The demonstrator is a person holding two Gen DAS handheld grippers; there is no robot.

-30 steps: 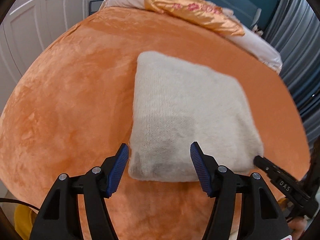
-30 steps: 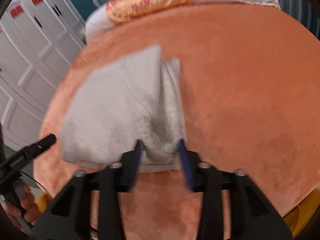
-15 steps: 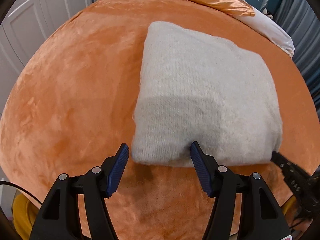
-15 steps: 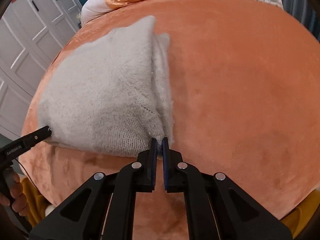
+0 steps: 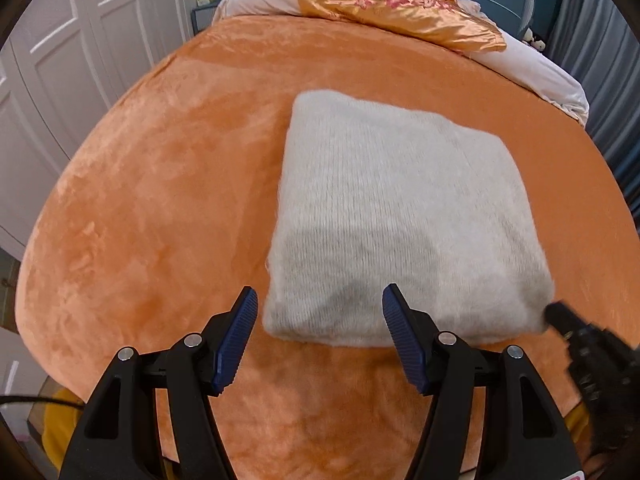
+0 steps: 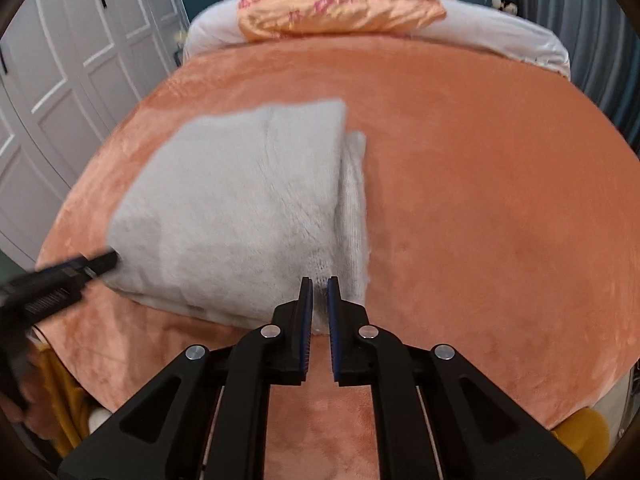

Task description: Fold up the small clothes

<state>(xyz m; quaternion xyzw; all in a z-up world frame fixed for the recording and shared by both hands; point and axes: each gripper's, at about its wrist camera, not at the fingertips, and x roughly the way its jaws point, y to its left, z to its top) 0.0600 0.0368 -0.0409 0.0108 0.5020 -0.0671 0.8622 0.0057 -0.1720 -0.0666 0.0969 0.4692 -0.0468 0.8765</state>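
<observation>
- The orange plush bedspread [image 5: 160, 184] fills both views and carries everything; it runs ahead of both sets of jaws to the head of the bed.
- The folded grey knit garment [image 5: 400, 208] lies flat on it, a rough rectangle whose long axis runs away from the left jaws toward the pillows. Its near short edge sits just ahead of those jaws, mostly between them.
- The knit is pale grey-white and fuzzy, with fine ribbing running along its length. In the right wrist view the garment [image 6: 240, 200] shows a top layer over a narrower layer that peeks out along the side ahead of the right jaws.
- A white pillow [image 5: 552, 80] and a gold satin cover with red flowers [image 5: 400, 12] lie across the far end, well beyond the garment.
- White panelled wardrobe doors [image 5: 60, 60] stand off to the left of the jaws; a red label high on them in the right wrist view is too blurred to read.
- The left gripper [image 5: 318, 312] has its blue ribbed pads spread wide, hovering at the garment's near edge, and I cannot tell whether they touch it.
- The right gripper [image 6: 317, 298] has its pads drawn close, pinching the garment's near corner between them. No writing on either gripper is legible.
</observation>
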